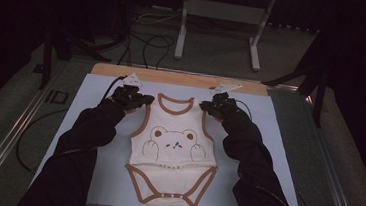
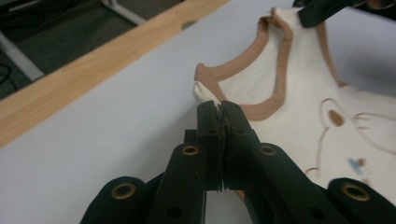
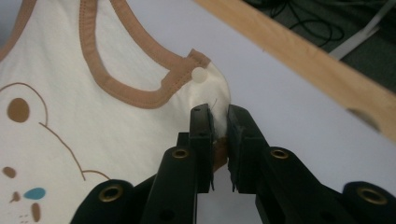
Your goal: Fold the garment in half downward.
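You are at a table covered by a pale blue mat (image 1: 98,126), with a cream sleeveless baby bodysuit (image 1: 174,155) lying face up in the middle of it, bear print showing and brown trim around the neck, armholes and leg openings. Your left gripper (image 1: 140,100) has its jaws pressed together on the shoulder strap at that side, a sliver of cream cloth pinched between them. Your right gripper (image 1: 209,107) is clamped on the other shoulder strap, its jaws a little further apart with a thicker fold of cloth between them. In the gripper views both shoulders look lifted off the mat, while the body and the snap crotch at the near end seem to lie flat. So the grasp on both shoulders looks done; I judge that whatever follows, whether a lift, a shake-out or a fold, has barely begun. A wooden table edge (image 1: 173,76) runs along the far side
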Tool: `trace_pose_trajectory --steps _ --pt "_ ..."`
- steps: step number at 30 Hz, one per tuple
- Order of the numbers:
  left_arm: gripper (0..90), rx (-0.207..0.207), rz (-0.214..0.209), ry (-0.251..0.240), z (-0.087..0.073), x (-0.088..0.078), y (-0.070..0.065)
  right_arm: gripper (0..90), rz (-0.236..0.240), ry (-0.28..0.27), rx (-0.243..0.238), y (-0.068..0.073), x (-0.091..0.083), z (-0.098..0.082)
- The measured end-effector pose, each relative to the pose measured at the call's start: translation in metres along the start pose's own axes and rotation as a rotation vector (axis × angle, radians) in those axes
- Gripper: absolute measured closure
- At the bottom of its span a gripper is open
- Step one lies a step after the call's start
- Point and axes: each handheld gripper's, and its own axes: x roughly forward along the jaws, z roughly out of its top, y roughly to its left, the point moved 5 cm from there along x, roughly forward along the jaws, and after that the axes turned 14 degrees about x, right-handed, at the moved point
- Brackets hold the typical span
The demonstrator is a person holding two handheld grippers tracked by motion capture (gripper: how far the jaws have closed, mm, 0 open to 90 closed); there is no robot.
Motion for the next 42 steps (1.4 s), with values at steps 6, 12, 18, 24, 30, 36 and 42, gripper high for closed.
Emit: trace_pose_trajectory --steps 6,12,18,24,30,36,42 --pt "88.8 0.012 0.033 -0.048 0.014 -0.012 0.004 81.6 -0.001 -0.050 -0.007 0.004 -0.012 0.015" --pt "88.8 0.021 0.038 -0.081 0.023 -0.026 0.009 81.6 -0.001 -0.094 -0.011 0.005 -0.027 0.029" --pt "88.8 0.032 0.037 -0.093 0.027 -0.031 0.007 81.6 0.000 -0.129 -0.021 0.010 -0.038 0.037" --pt "88.8 0.036 0.023 -0.104 0.024 -0.032 0.001 81.6 0.000 -0.136 -0.042 0.016 -0.043 0.035" --pt "88.8 0.041 0.005 -0.121 0.020 -0.036 -0.007 81.6 0.019 -0.148 -0.054 0.024 -0.049 0.030" --pt "88.8 0.051 -0.007 -0.138 0.019 -0.043 -0.016 81.6 0.036 -0.157 -0.057 0.031 -0.059 0.018" --pt "88.8 0.062 -0.030 -0.160 0.022 -0.051 -0.027 81.6 0.042 -0.163 -0.064 0.036 -0.068 0.011"
